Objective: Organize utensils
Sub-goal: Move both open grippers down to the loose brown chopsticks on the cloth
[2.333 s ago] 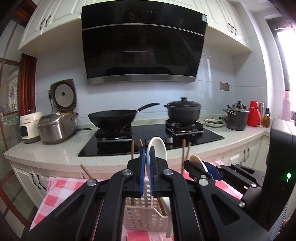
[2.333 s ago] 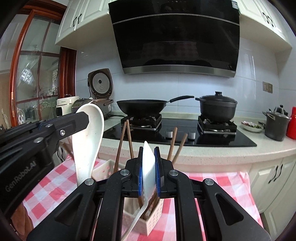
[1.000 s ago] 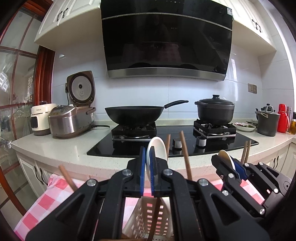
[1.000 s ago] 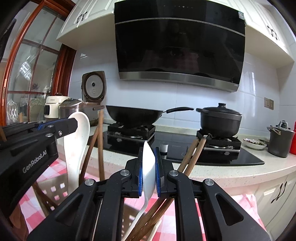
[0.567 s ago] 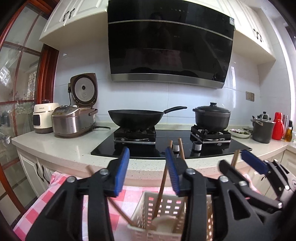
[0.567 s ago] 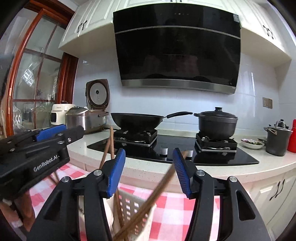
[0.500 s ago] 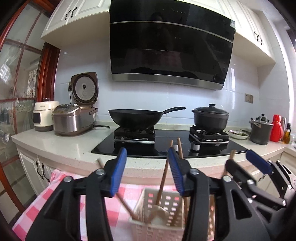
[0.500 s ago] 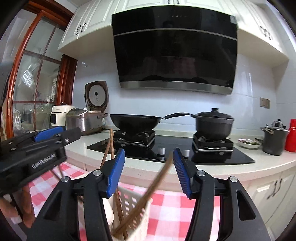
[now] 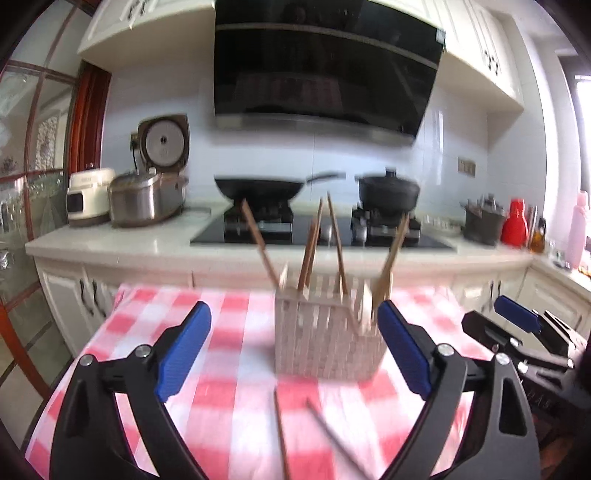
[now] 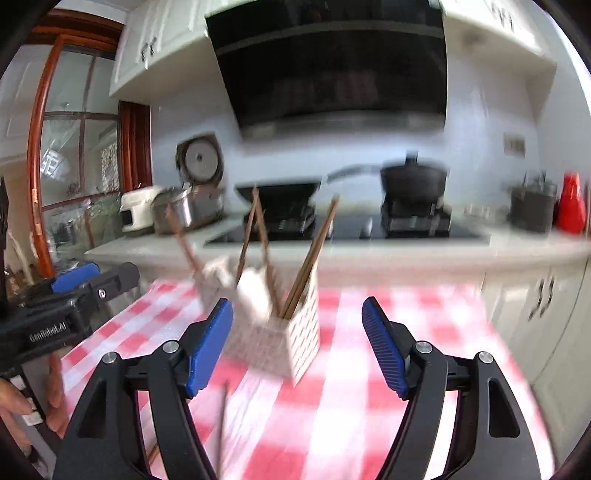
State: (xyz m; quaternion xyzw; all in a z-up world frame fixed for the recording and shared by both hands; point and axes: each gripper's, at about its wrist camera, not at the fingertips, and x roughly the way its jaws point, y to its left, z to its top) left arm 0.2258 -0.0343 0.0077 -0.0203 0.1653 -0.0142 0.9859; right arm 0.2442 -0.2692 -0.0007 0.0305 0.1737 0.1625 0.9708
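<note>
Basket point(image 9: 327, 332) stands at 12 o'clock on the checked table point(image 9: 229, 354), chopsticks point(image 9: 334, 243) upright inside so they stay sorted. 2 loose chopsticks point(image 9: 280, 432) lie at 6 o'clock. Left gripper point(image 9: 293, 349) and right gripper point(image 10: 297, 341): fingers wide apart, empty, likely ready for those.

1. A home kitchen: a hood point(image 9: 325, 70) hangs over a hob point(image 9: 317, 232) far ahead of the grippers.
2. A wok point(image 9: 262, 186) and pot point(image 9: 388, 189) sit on it (both black).
3. A rice cooker point(image 9: 147, 195) stands ahead-left, under white cabinets point(image 9: 147, 26).
</note>
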